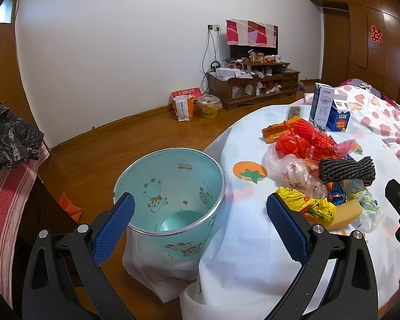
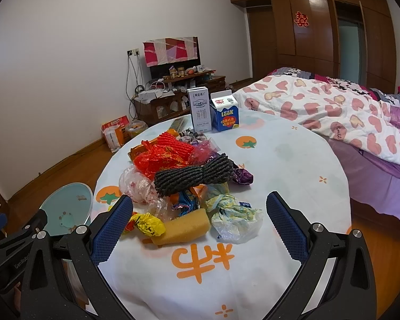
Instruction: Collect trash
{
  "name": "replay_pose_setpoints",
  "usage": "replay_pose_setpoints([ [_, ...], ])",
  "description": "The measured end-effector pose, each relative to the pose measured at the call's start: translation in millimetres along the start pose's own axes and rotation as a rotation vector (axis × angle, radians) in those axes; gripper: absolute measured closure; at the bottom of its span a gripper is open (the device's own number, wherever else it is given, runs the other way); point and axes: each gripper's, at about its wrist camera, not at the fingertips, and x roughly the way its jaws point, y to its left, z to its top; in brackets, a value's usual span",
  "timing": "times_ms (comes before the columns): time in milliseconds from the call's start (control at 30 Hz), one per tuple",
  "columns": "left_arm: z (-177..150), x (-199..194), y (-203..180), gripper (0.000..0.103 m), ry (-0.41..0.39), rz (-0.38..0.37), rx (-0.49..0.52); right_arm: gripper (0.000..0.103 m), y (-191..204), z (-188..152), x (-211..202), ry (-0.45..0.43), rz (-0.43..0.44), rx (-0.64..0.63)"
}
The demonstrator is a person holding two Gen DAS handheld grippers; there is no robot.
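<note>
Looking along the left gripper (image 1: 200, 222) in the left wrist view, its blue-padded fingers stand wide apart and hold nothing. Between them at lower centre sits the light blue bin (image 1: 170, 200), standing on the wooden floor (image 1: 93, 154) beside the table (image 1: 242, 234), with nothing visible on its bottom. The trash pile (image 1: 320, 165) lies at right of frame on the white printed tablecloth. Nothing seems collected yet, so the work looks to be at its very start. A TV cabinet (image 1: 253, 85) stands against the white wall at upper centre.

In the right wrist view the right gripper (image 2: 200, 222) is likewise spread open and empty, hovering over the near edge of the table. The pile fills the middle of the frame: a yellow sponge (image 2: 184, 226) nearest, a crumpled yellow wrapper (image 2: 146, 224) touching it at left, a knotted plastic bag (image 2: 234, 218) just beside it at right, a black foam net (image 2: 194, 177) above. Two cartons (image 2: 213, 112) stand upright further back, apart from the pile. A bed (image 2: 333, 112) with a heart-print quilt occupies the right.

The next move likely calls for lowering onto one near piece, perhaps the sponge, closing on it alone, then carrying it left over the bin.
</note>
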Motion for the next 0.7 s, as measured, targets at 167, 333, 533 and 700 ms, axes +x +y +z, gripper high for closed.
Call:
replay_pose_setpoints([
  [167, 0.0, 0.0, -0.1, 0.006, 0.001, 0.0, 0.0, 0.005, 0.5, 0.2, 2.0, 0.001, 0.001, 0.0],
  [333, -0.2, 0.5, -0.3, 0.006, 0.0, 0.0, 0.002, 0.005, 0.1, 0.2, 2.2, 0.002, 0.001, 0.002],
  [533, -2.0, 1.2, -0.7, 0.006, 0.003, 0.0, 0.0, 0.005, -0.2, -0.3, 2.2, 0.003, 0.001, 0.002],
  [700, -1.7, 2.1, -0.4, 0.006, 0.005, -0.001, 0.001, 0.005, -1.2, 1.3, 5.4, 0.006, 0.002, 0.004],
])
